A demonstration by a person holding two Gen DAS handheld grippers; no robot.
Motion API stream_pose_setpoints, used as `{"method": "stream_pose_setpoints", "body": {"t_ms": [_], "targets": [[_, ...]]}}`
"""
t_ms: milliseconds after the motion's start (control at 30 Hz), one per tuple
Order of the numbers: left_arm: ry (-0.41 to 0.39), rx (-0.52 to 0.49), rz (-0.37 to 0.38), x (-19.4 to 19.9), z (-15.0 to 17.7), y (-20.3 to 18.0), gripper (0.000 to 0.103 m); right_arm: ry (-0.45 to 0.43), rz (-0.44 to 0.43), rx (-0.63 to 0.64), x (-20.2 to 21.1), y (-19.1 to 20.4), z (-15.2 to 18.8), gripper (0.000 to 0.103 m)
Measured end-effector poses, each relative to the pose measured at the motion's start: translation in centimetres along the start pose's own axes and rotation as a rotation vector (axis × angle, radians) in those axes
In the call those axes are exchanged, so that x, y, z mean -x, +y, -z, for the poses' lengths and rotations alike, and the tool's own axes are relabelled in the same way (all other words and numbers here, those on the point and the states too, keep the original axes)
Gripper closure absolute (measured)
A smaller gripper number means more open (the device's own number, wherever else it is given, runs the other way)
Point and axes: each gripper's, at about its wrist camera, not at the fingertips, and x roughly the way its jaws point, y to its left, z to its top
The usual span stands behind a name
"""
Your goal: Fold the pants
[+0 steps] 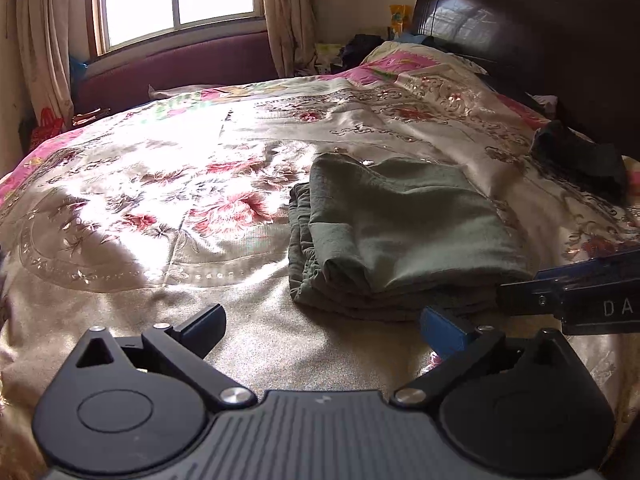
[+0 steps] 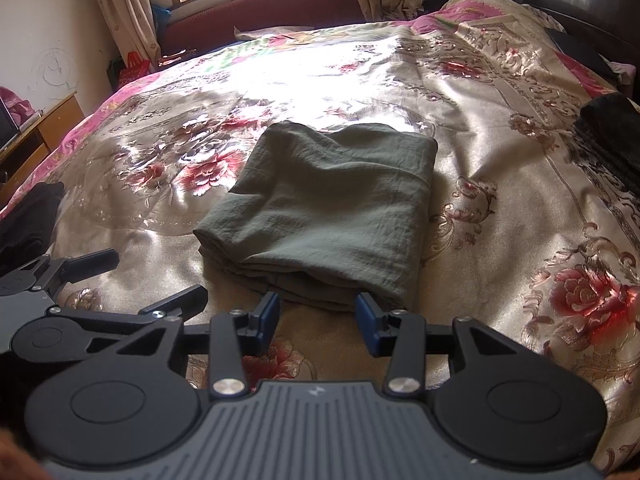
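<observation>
- Location of the work item: the pants (image 2: 320,208) lie folded into a compact green stack on the bed (image 2: 500,240), toward its near edge and about midway between its left and right sides. The folded layers show at the stack's near edge.
- Risk 1: the top layer could slide or spring open. Probable cause: the bedcover appears glossy and slippery, and the stack is loose and wrinkled, not pressed flat.
- Risk 2: a fingertip could catch the near edge of the stack and drag a layer out. Probable cause: both tongs sit low and close to that edge; any retreat along the bedcover, not upward, would rake the cloth.
- Risk 3: the two tongs could knock together, since they stand just beside one another at the near edge of the bed.
- Left tongs (image 1: 324,326): jaws spread fully wide, nothing between them, clear of the pants, which lie just ahead and to the right.
- Right tongs (image 2: 318,314): jaws partly open, empty. The blue fingertips (image 2: 366,316) stand at the stack's near edge; whether they touch the cloth cannot be determined.
- A dark garment (image 2: 612,136) lies near the bed's right edge, well apart from the stack.
</observation>
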Motion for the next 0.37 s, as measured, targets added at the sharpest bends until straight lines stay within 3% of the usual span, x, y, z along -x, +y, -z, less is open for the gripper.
{"method": "stream_pose_setpoints", "body": {"t_ms": [367], "targets": [[0.008, -0.009, 0.004, 0.30, 0.54, -0.35, 0.000, 0.008, -0.002, 0.005, -0.01, 0.26, 0.31, 0.058]]}}
